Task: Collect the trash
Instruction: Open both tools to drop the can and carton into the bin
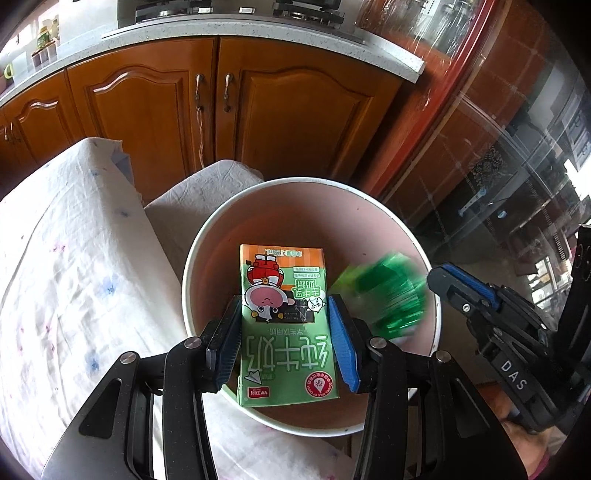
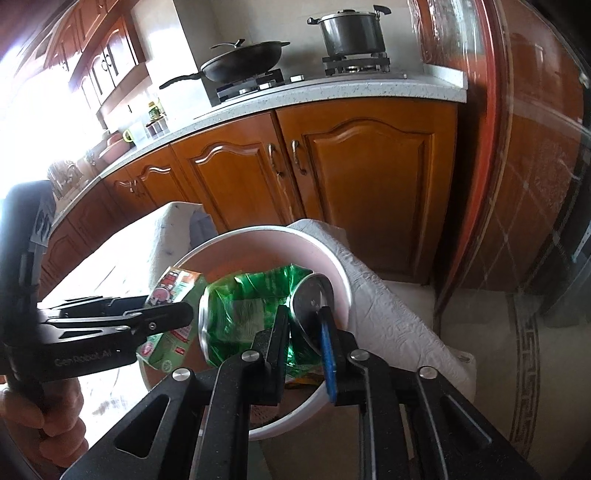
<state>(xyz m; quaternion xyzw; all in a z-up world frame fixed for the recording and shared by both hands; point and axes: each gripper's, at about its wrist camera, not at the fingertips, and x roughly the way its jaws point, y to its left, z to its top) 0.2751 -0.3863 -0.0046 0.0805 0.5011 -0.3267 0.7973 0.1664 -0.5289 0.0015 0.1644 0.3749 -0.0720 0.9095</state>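
A green milk carton (image 1: 284,332) hangs over the round pink bin (image 1: 295,180), and my left gripper (image 1: 284,301) is shut on its two sides. A crushed green can (image 1: 388,299) shows blurred inside the bin, just off the right gripper (image 1: 443,277). In the right wrist view the can (image 2: 243,306) lies against the bin's inner wall (image 2: 258,230). Its metal end sits between the slightly parted fingers of my right gripper (image 2: 303,311), and the pads do not press on it. The left gripper (image 2: 177,314) and the carton (image 2: 177,284) are at the left.
A cloth-covered table (image 1: 74,277) lies left of the bin, and a cloth-draped seat (image 2: 388,295) stands behind it. Wooden cabinets (image 1: 288,122) carry a counter with a wok (image 2: 243,62) and a pot (image 2: 351,33). A glass door (image 1: 498,166) stands at the right. A hand (image 2: 37,417) grips the left tool.
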